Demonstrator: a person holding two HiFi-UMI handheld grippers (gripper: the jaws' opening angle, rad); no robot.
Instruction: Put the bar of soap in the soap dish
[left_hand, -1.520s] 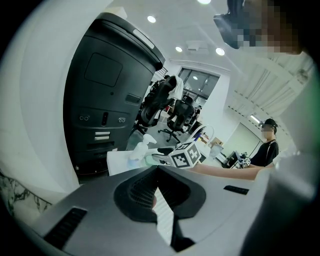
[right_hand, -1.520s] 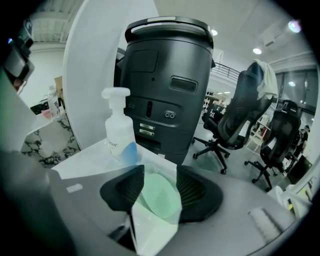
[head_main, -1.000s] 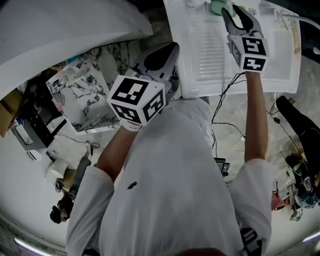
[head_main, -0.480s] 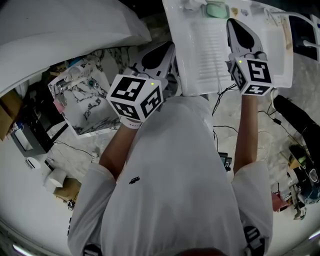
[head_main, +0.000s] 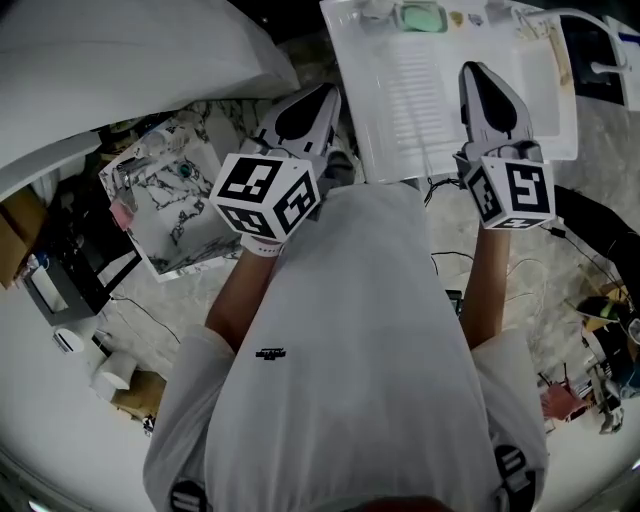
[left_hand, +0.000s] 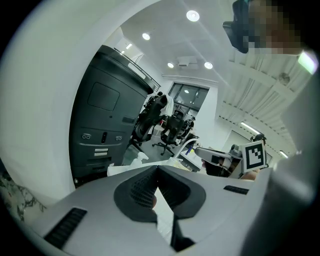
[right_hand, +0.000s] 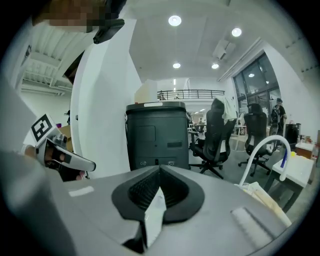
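The green bar of soap (head_main: 422, 17) sits in the soap dish (head_main: 399, 18) at the white tray's (head_main: 400, 110) far edge, so the left gripper (head_main: 322, 95) and right gripper (head_main: 480, 72), both clenched on nothing, hang well clear, the job seemingly done.

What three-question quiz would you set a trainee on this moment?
1. True or false: the right hand-held gripper is holding the soap.
2. The left hand-held gripper is: A) wide open, B) shut and empty, C) shut on a sponge.
3. What colour is the soap?
Key: 1 false; 2 B; 3 green.
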